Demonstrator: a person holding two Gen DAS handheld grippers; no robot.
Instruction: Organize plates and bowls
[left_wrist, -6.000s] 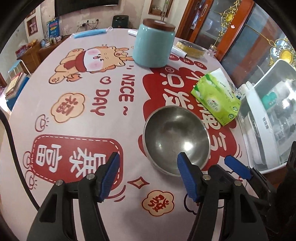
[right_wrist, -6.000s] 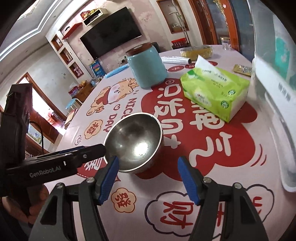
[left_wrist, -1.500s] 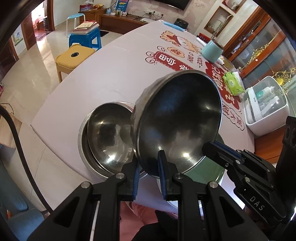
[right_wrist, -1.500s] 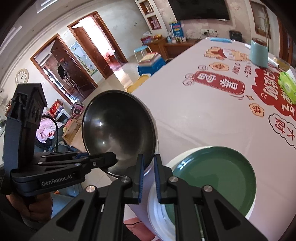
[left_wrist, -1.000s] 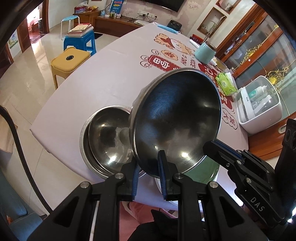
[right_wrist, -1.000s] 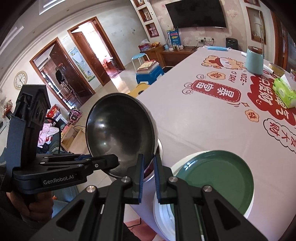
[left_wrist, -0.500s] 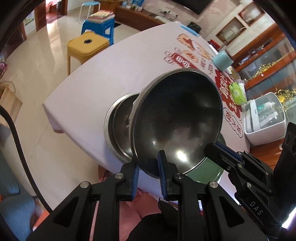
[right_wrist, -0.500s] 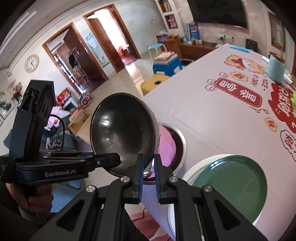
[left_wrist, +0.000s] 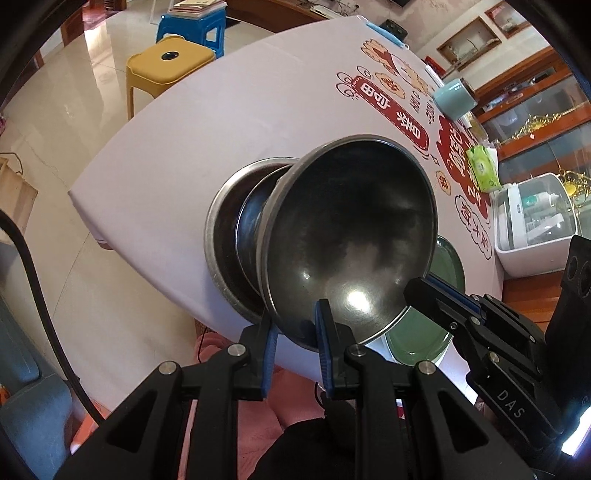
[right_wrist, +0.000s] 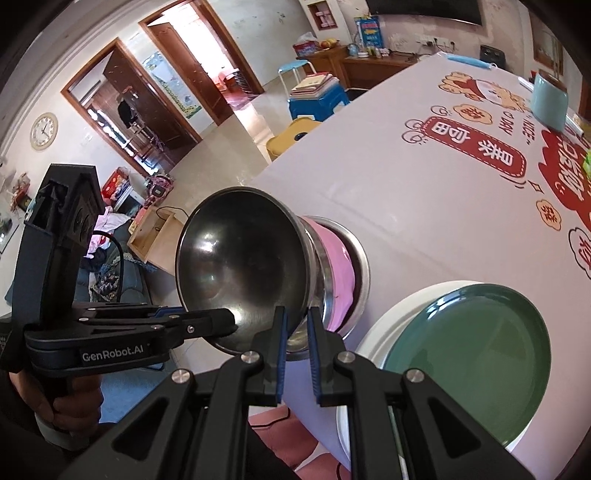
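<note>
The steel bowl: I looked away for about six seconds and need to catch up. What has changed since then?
The steel bowl stood on the tablecloth's red print, both grippers open beside it. Now the left gripper and the right gripper are shut on its rim, and it hangs tilted over the stacked bowls near the table edge, lower than a second ago. The green plate has stayed put over the last second.
</note>
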